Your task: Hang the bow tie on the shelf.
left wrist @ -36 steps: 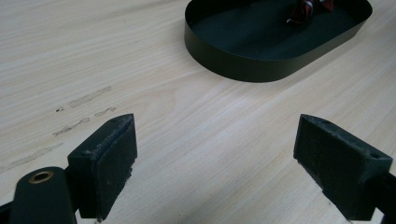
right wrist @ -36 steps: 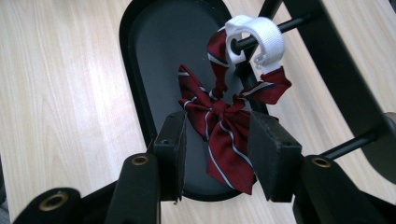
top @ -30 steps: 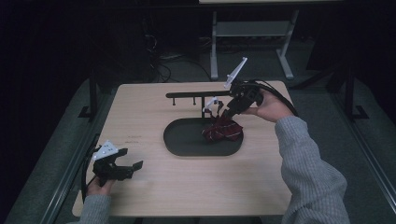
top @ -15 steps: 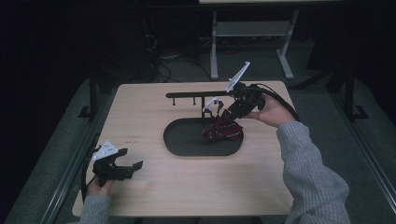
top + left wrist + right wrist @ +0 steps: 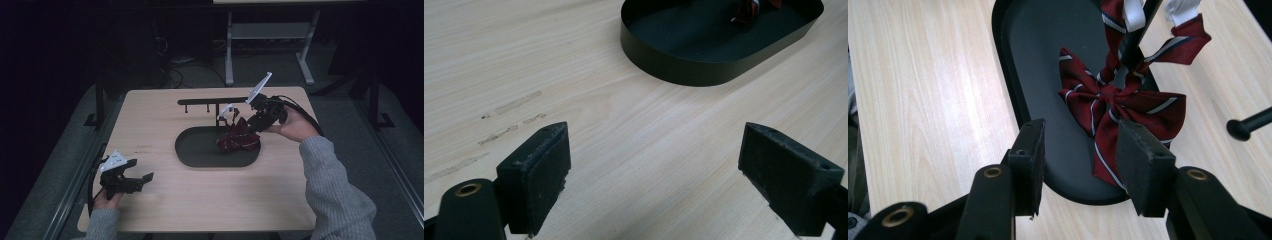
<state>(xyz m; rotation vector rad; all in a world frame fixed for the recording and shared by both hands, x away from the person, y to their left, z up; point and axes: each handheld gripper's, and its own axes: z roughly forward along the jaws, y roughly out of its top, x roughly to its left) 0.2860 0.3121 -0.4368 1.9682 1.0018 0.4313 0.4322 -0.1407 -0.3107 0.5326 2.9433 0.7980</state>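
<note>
Releasing the striped bow tie [image 5: 1118, 107] seems to be the step: it lies in the black oval tray [image 5: 200, 152], at the foot of the stand [image 5: 212, 102], its strap draped on the post. The right claw [image 5: 1080, 167] has just been opening, its pads spread with nothing pinched. Better lift it straight away from the tray, so no pad drags the fabric. The left claw [image 5: 654, 175] rests wide open on the table [image 5: 210, 200], well apart from the tray

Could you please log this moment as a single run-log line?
right gripper: jaws just opening, above red striped bow tie, not gripping | bow tie: on black tray | left gripper: open over table
</note>
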